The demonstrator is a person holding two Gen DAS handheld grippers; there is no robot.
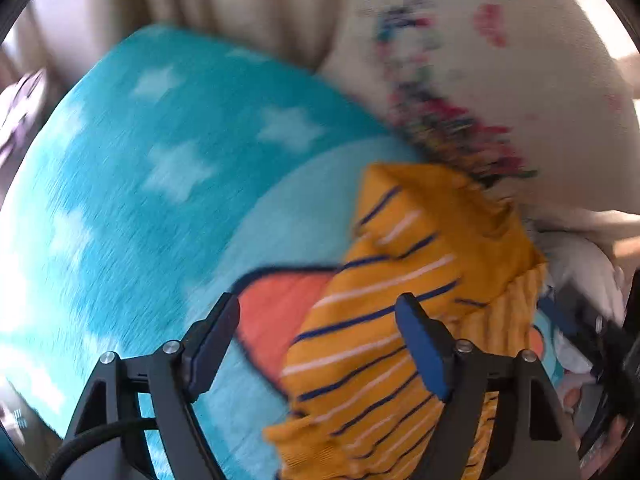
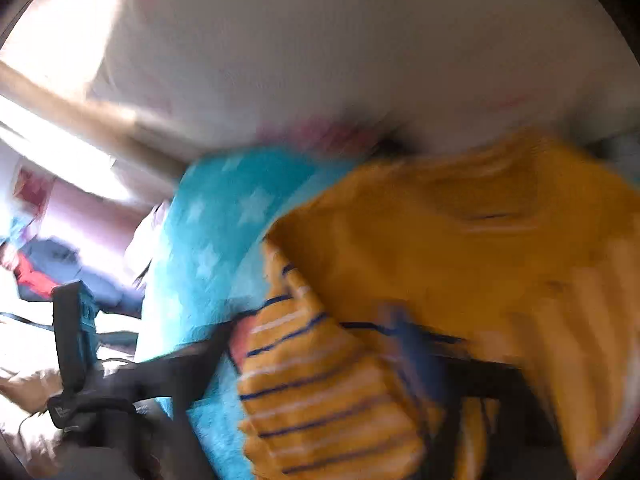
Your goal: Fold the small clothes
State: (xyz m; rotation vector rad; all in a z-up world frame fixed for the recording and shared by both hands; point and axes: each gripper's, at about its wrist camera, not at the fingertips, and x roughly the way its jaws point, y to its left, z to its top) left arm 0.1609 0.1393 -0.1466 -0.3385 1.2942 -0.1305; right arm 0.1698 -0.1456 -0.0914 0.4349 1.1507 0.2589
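A small mustard-yellow garment [image 1: 400,300] with navy and white stripes lies bunched on a turquoise blanket [image 1: 168,184] with white stars. My left gripper [image 1: 318,320] is open; its right finger [image 1: 424,344] rests over the garment and its left finger [image 1: 212,340] is over the blanket. In the blurred right wrist view the same garment [image 2: 420,280] fills the lower right. My right gripper [image 2: 320,344] is smeared by motion; the cloth drapes over its right finger, and I cannot tell how its jaws stand.
A cream cloth with a colourful print [image 1: 460,80] lies behind the garment. Beige curtains [image 1: 240,0] hang at the back. More clothes [image 1: 576,344] are piled at the right. The blanket has an orange patch [image 1: 276,308].
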